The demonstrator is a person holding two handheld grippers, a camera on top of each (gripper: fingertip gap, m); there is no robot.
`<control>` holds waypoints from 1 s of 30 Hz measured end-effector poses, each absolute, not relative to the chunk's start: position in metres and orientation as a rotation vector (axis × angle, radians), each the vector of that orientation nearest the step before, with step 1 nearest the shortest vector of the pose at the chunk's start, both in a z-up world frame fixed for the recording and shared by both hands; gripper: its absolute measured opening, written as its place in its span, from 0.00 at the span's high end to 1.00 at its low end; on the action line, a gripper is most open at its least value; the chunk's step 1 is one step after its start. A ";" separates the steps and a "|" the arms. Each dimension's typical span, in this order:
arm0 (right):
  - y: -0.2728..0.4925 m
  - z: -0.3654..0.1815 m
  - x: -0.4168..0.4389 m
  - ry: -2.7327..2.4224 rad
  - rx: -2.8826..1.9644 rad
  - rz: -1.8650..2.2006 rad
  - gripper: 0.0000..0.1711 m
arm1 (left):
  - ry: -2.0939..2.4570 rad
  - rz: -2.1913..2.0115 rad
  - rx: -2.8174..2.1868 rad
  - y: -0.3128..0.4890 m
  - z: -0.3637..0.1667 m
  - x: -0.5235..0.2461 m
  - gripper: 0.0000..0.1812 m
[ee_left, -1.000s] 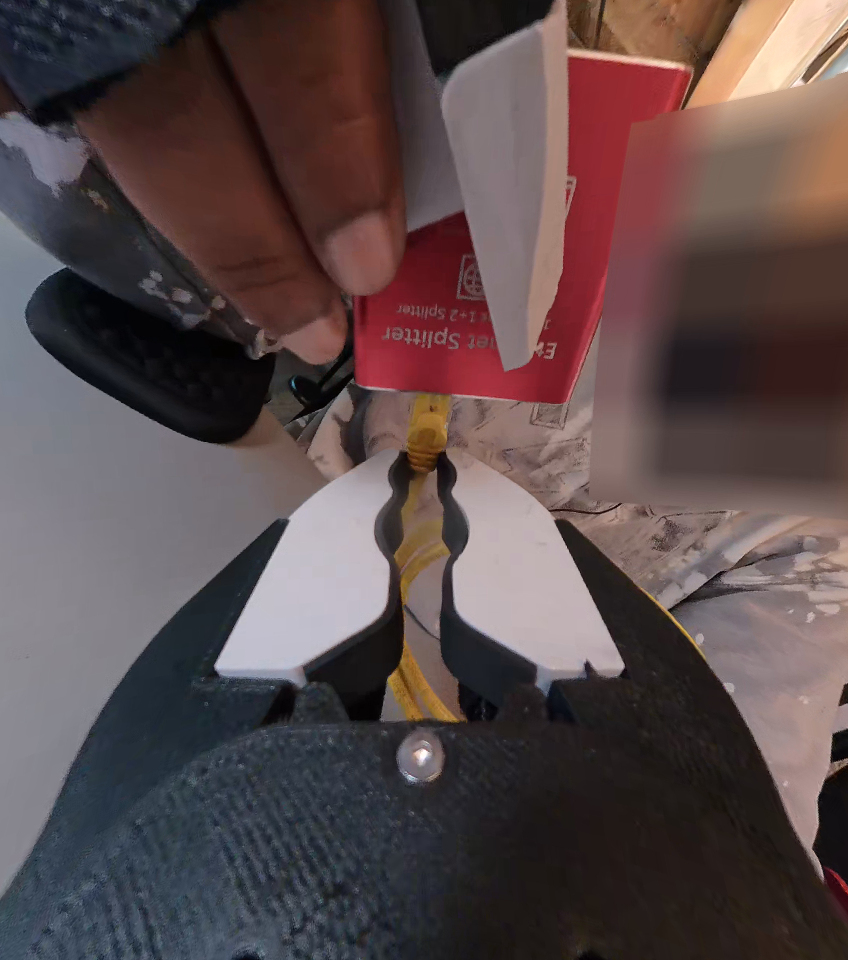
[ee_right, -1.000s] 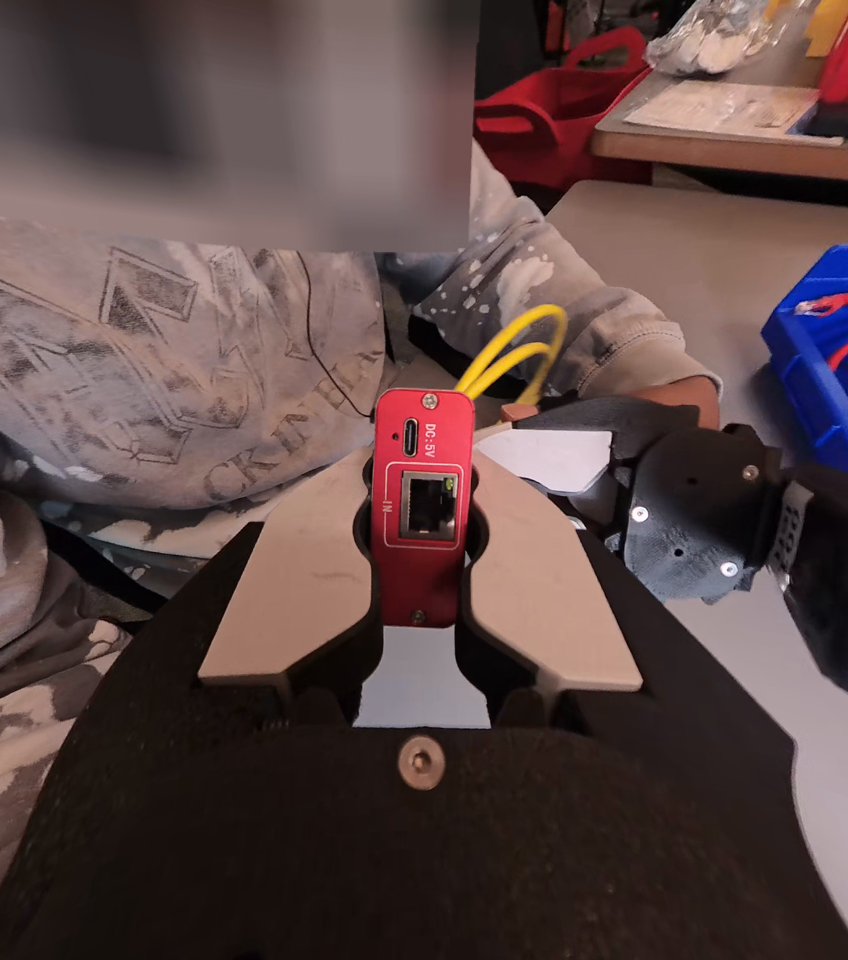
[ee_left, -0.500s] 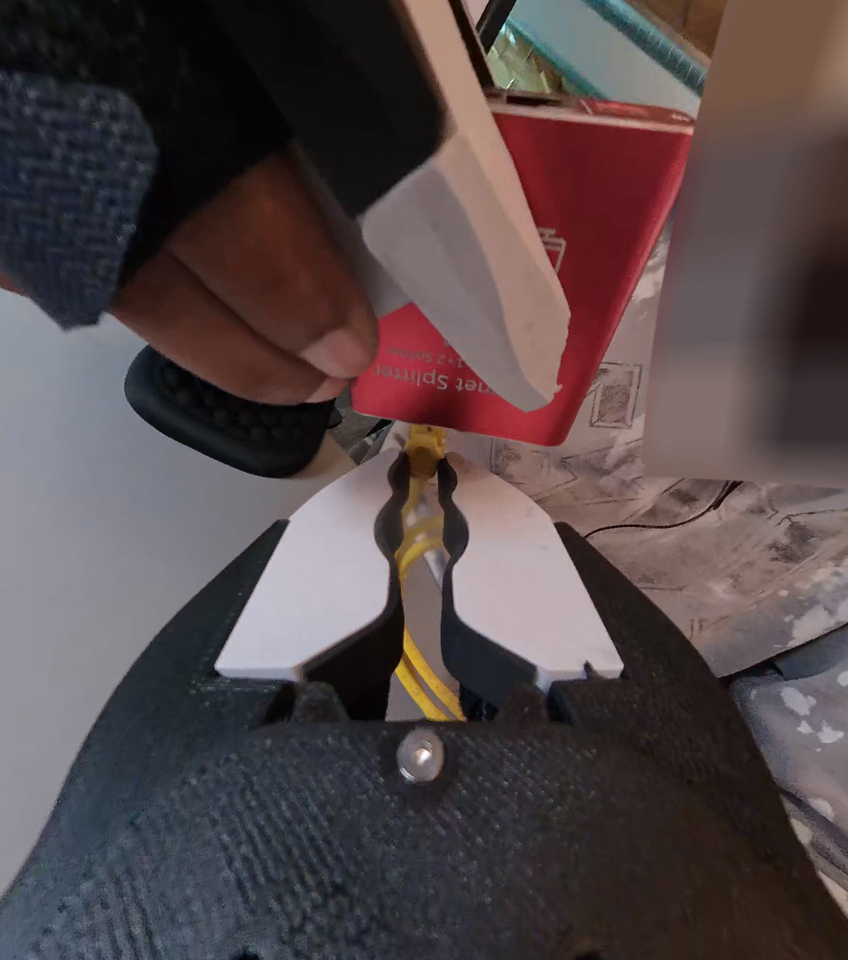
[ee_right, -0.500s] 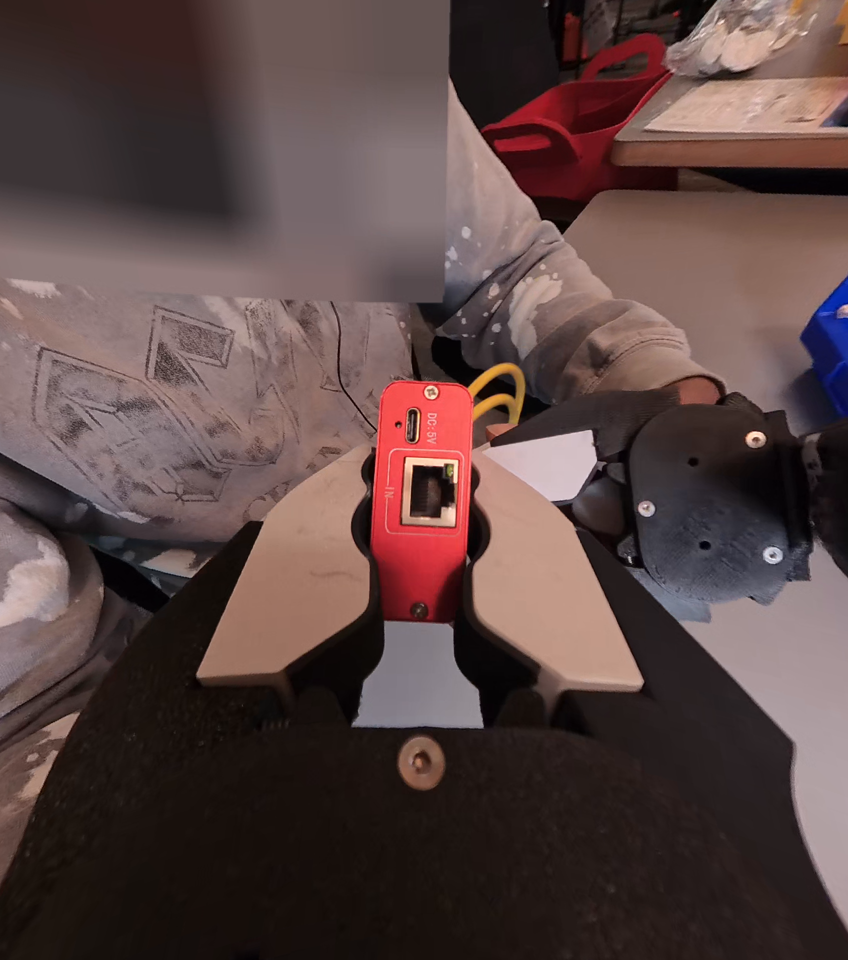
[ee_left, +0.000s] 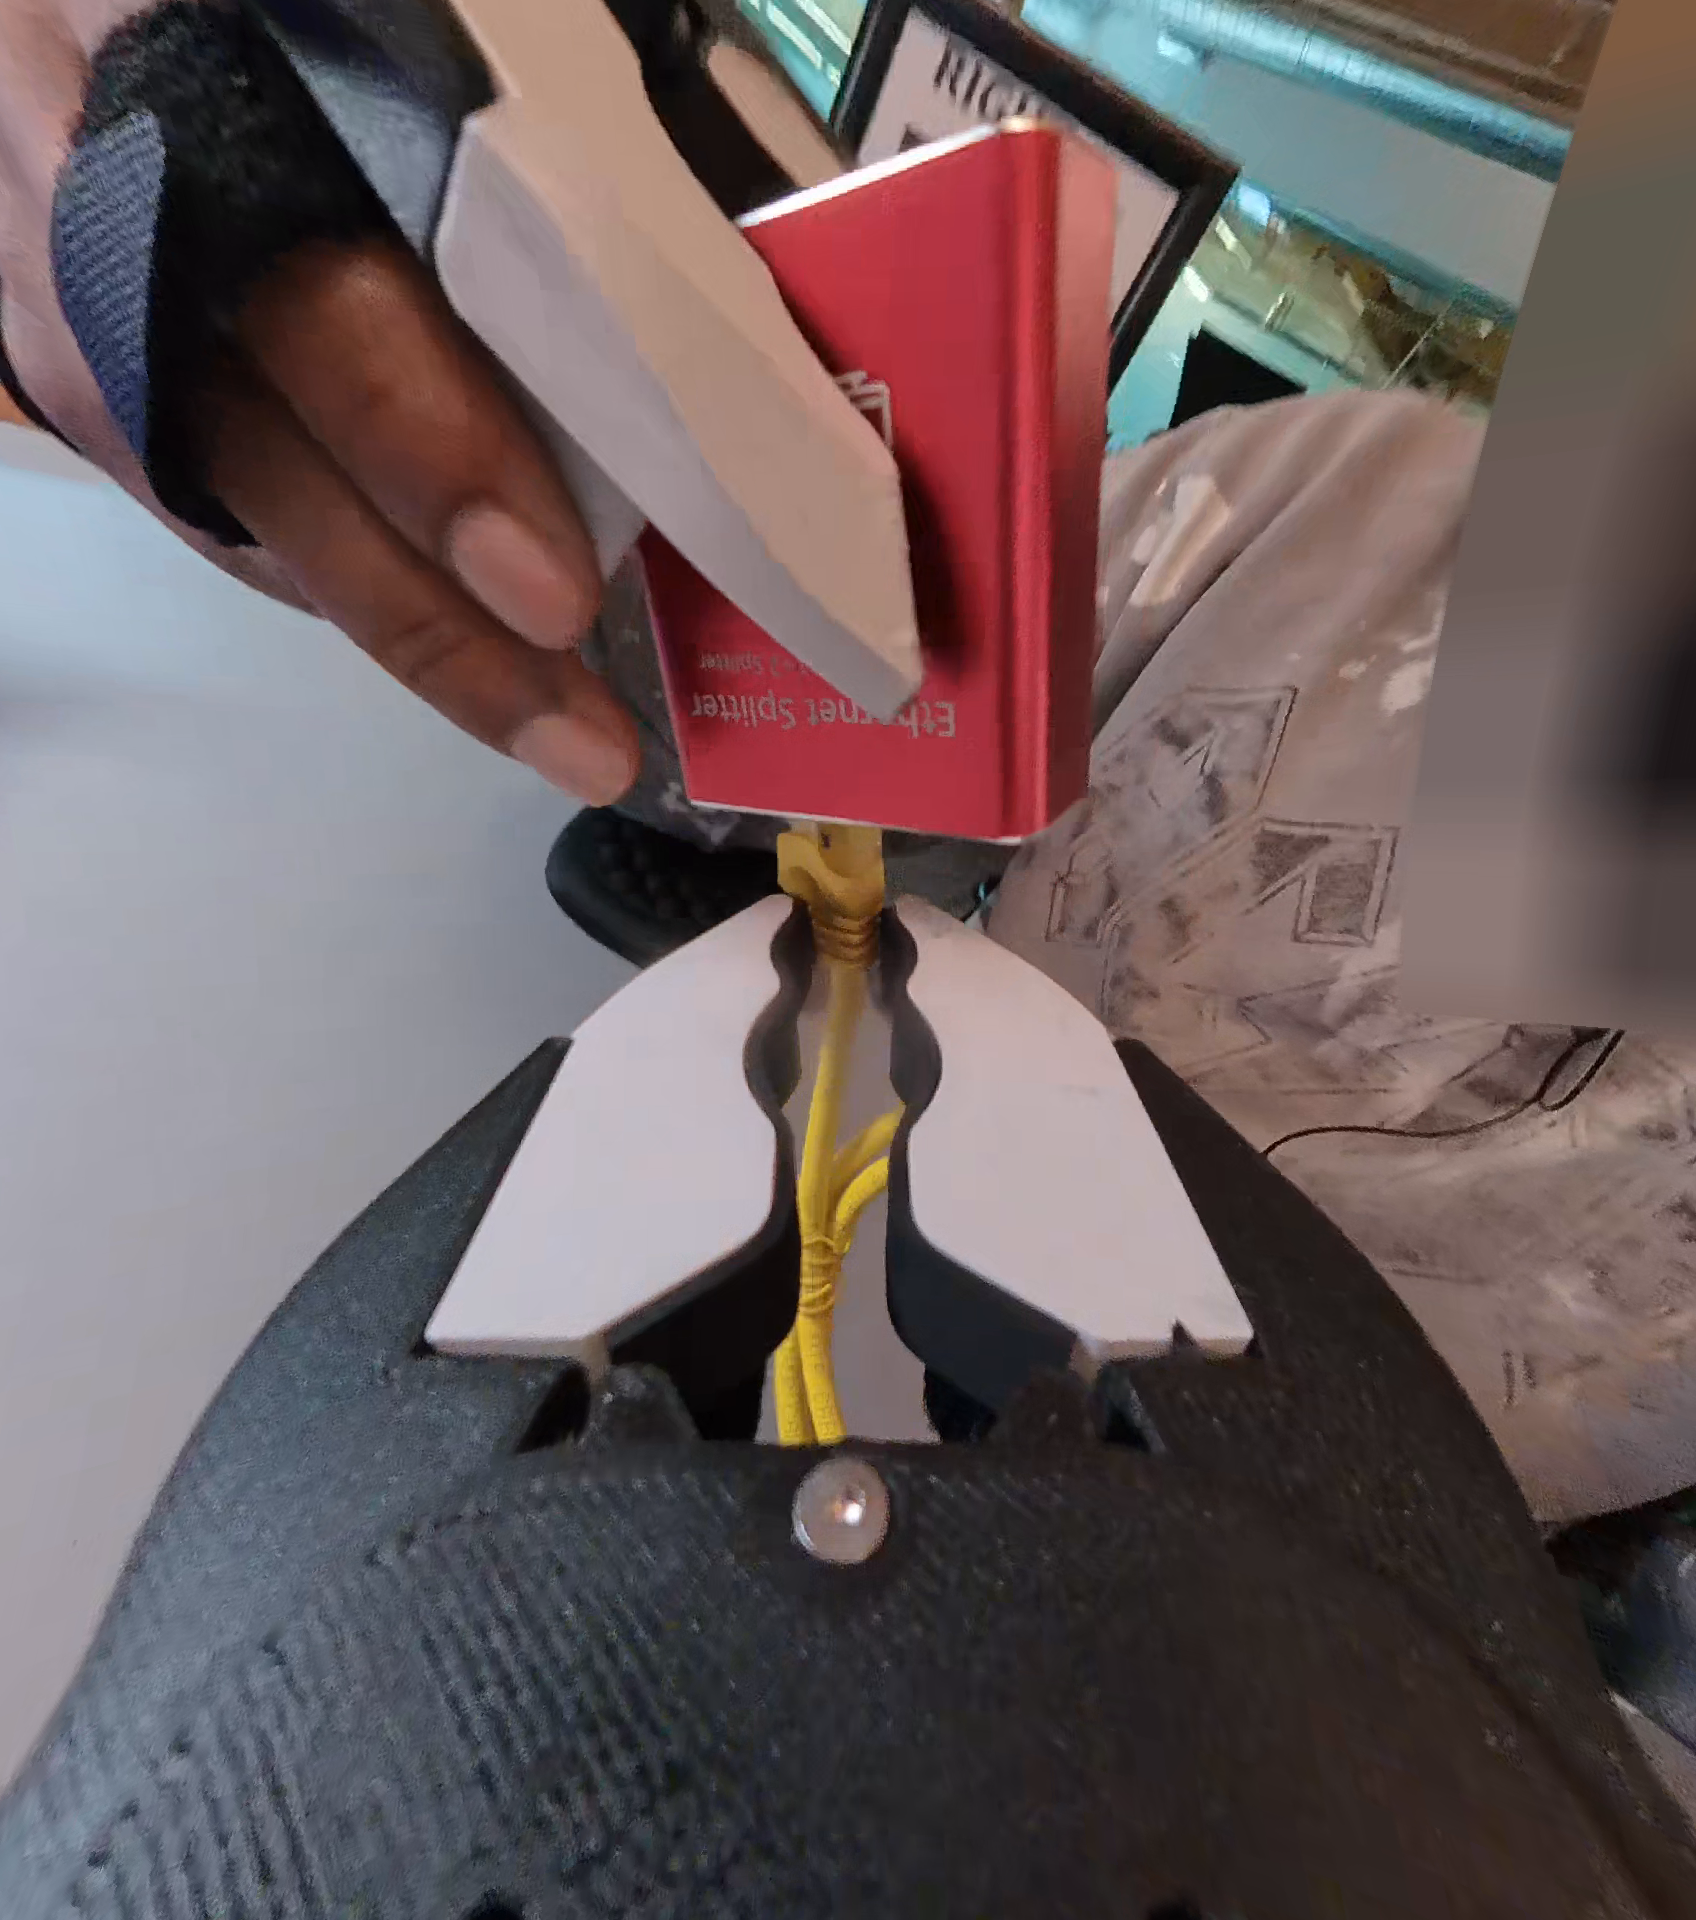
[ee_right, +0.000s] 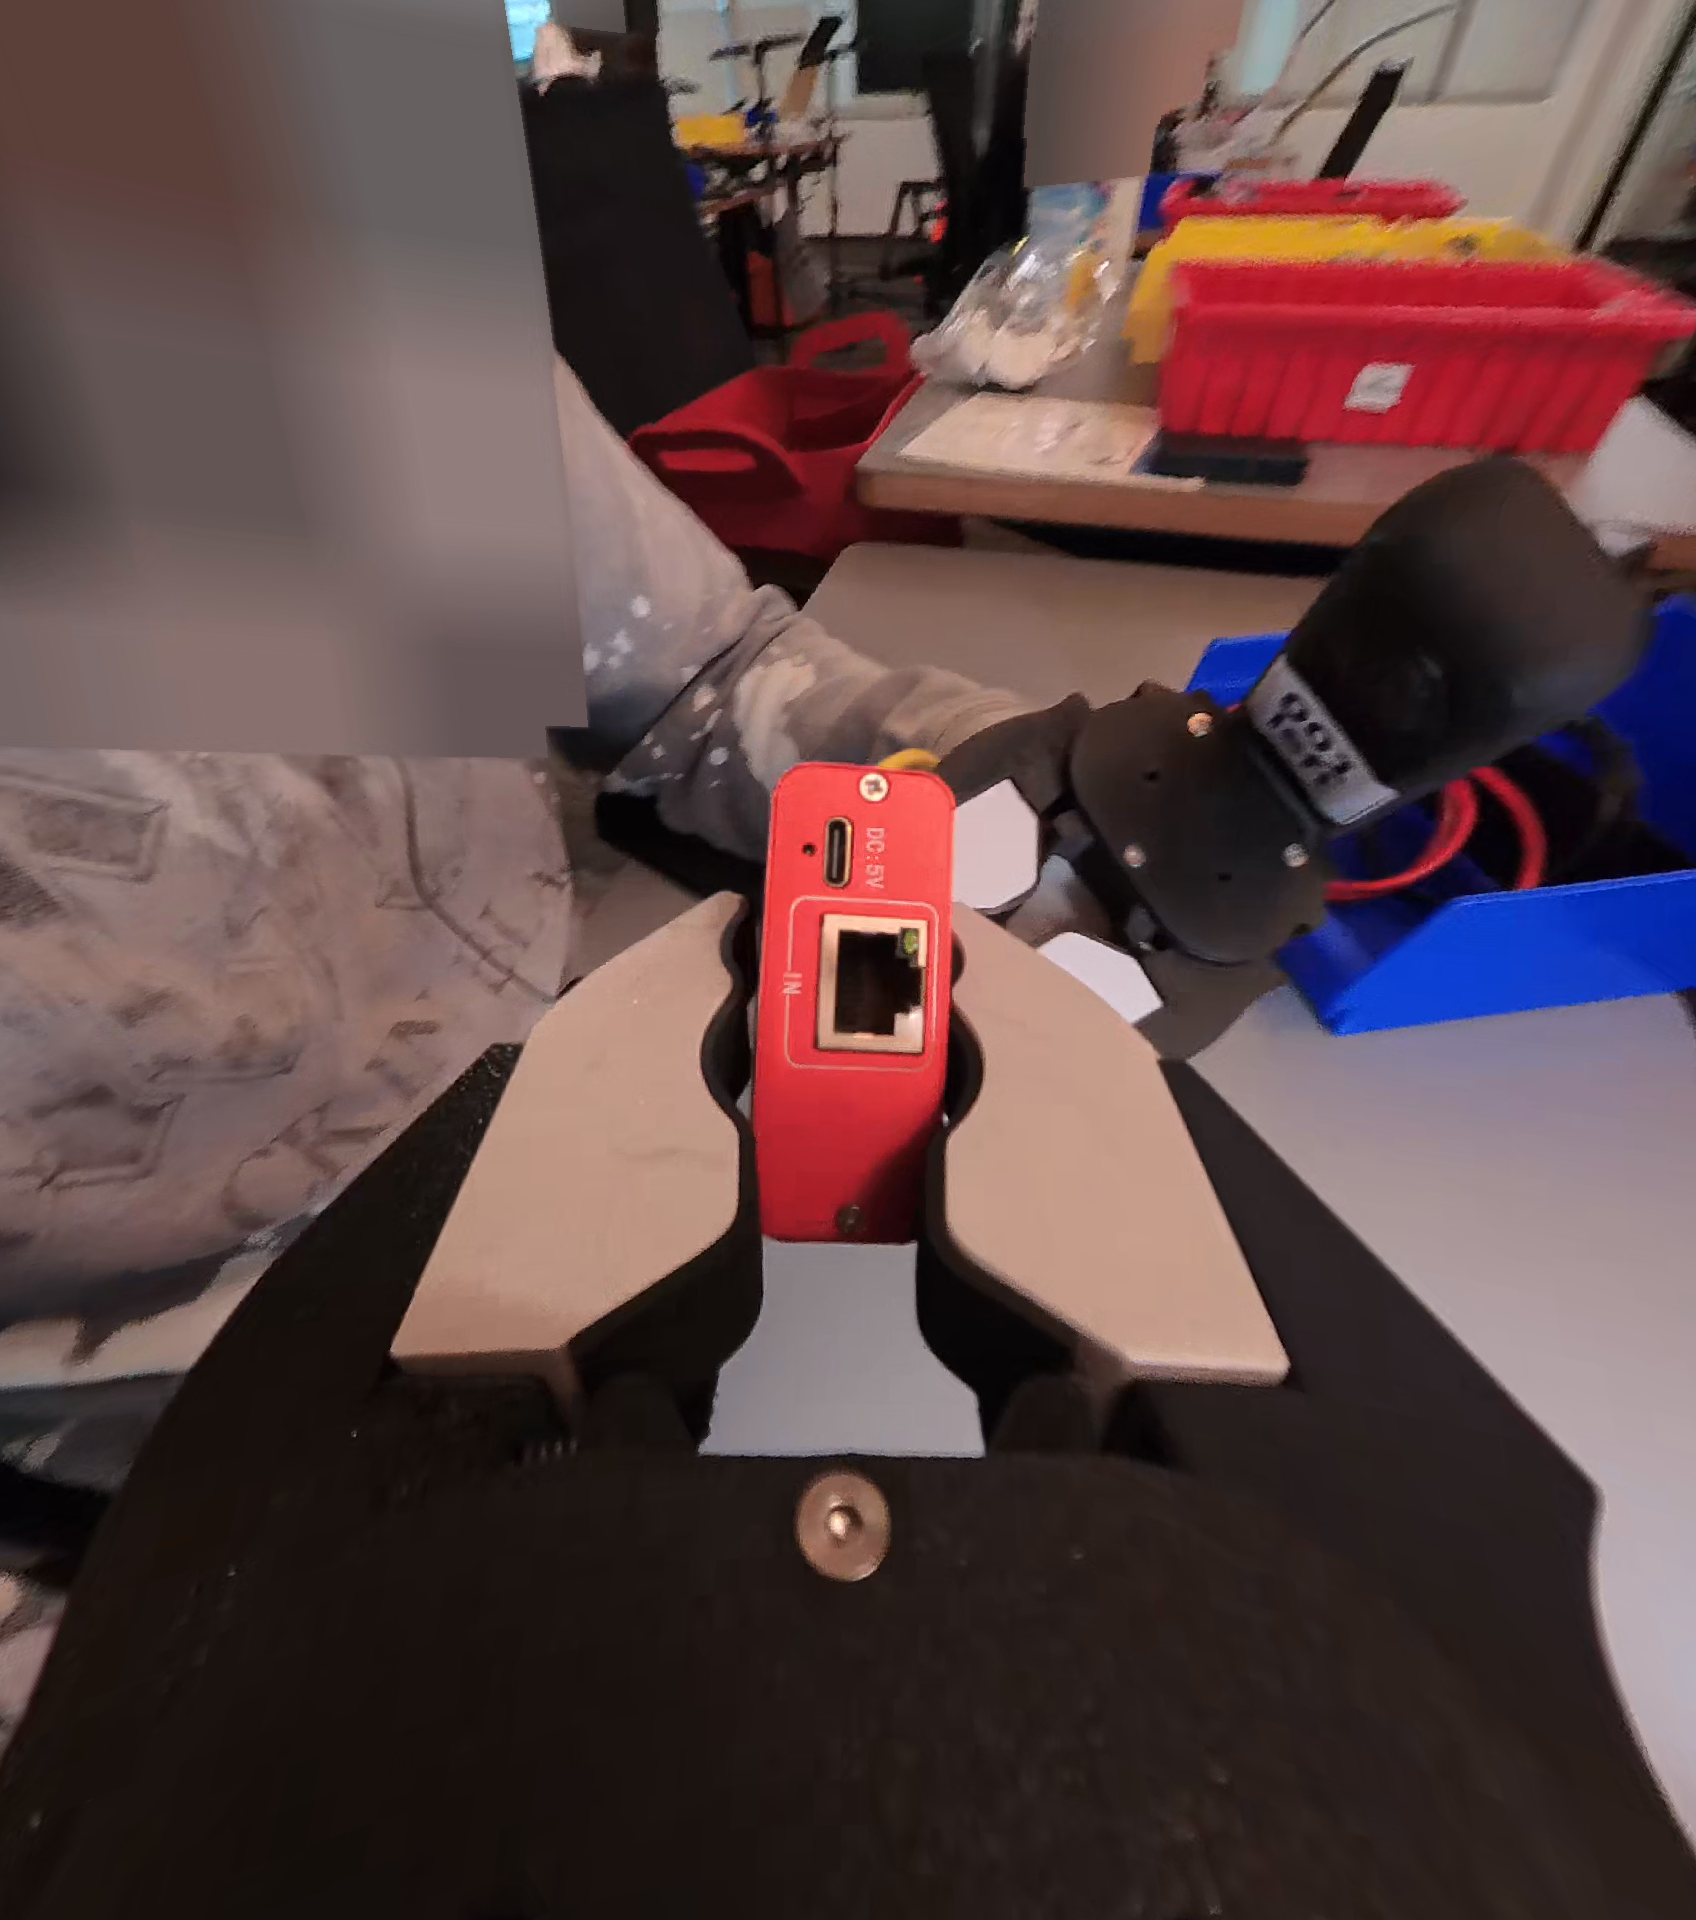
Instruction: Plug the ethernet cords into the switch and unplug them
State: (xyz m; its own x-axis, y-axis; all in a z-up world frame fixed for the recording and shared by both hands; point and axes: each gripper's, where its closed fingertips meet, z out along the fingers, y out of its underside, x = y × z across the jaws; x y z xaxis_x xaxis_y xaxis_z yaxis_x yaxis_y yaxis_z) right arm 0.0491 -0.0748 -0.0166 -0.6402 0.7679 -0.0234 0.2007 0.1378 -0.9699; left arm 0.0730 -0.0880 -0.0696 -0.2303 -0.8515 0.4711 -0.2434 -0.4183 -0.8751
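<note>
Right hand-held gripper (ee_right: 849,997) clamped on red switch (ee_right: 854,997), held off worktop (ee_right: 1446,1195), steadying it; left hand-held gripper (ee_left: 839,935) pinching yellow ethernet cord (ee_left: 828,1091) behind plug, plug at switch's underside port
</note>
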 end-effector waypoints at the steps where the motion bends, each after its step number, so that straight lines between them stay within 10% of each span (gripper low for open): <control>1: -0.073 -0.011 0.047 -1.892 -0.917 1.527 0.82 | 1.289 -1.714 -1.530 -0.088 -0.063 0.071 0.93; 15: -0.071 -0.006 0.054 -1.886 -0.835 1.472 0.84 | 0.979 -1.745 -1.509 -0.059 -0.024 0.041 0.92; 24: -0.058 0.029 0.066 -1.705 -0.768 1.402 0.83 | 0.565 -0.658 -1.503 0.005 0.024 -0.122 0.90; 30: -0.044 0.058 0.060 -1.452 -0.717 1.434 0.83 | 0.614 -0.770 -1.472 -0.004 0.026 -0.106 0.89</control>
State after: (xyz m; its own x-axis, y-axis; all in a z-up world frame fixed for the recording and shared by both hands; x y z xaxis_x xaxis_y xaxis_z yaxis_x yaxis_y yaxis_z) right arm 0.0597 -0.0440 0.0576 -0.3870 0.8967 0.2147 -0.2030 0.1443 -0.9685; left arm -0.1064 -0.0042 0.0256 0.6294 -0.7714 0.0938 0.0808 -0.0551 -0.9952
